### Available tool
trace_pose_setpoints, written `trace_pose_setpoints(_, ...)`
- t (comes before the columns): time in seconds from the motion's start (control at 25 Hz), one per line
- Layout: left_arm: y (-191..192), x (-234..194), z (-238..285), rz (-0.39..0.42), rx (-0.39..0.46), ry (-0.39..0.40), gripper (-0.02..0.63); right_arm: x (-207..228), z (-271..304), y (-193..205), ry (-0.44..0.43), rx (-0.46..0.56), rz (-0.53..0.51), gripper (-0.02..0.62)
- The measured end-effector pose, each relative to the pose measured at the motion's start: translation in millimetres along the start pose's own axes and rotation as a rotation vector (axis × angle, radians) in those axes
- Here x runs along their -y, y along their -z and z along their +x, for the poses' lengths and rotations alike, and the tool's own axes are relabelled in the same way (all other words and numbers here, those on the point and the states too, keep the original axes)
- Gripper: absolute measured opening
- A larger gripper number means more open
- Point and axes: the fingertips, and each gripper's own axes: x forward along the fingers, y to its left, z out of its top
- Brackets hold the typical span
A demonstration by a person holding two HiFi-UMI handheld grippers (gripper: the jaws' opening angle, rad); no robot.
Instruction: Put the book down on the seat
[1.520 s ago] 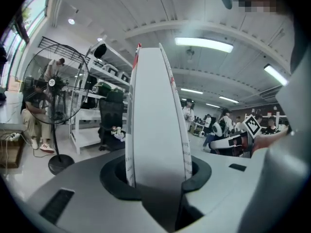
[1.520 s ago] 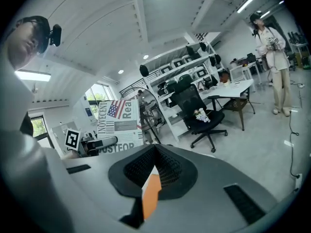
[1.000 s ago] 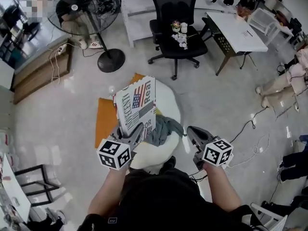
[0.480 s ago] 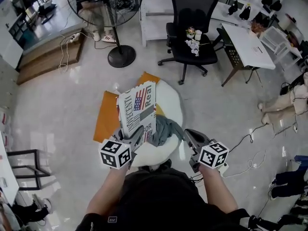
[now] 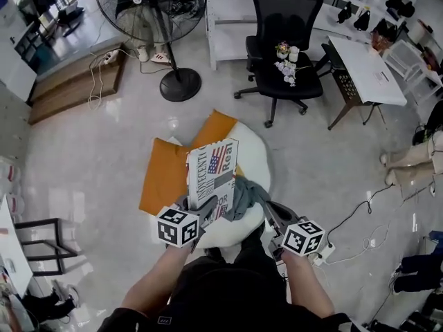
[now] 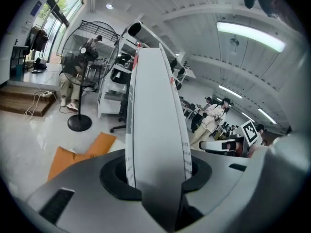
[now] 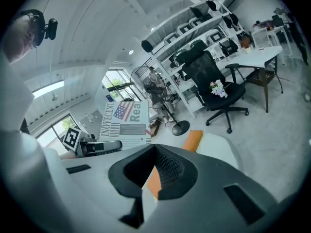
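The book, white with a flag print and large lettering, stands upright over the round white seat. My left gripper is shut on its lower edge. In the left gripper view the book's edge rises straight up from between the jaws of that gripper. My right gripper hangs beside the seat's near right rim, shut and holding nothing. From the right gripper view the jaws of that gripper meet at their tips, and the book shows to the left.
A grey cloth lies on the seat's near side. Orange cushions lie on the floor behind and to the left of the seat. A standing fan, a black office chair and a white table stand farther off. Cables trail on the floor at the right.
The left gripper has carried the book a little to the right and nearer my body, still gripped. The right gripper has drawn back toward me.
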Motion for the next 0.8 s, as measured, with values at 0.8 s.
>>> trace_pose_setpoints(0.8,81,-123,258,-0.189,-0.146,-0.072,0.161,169,183,48,-0.07,-0.264,0.051,0.014)
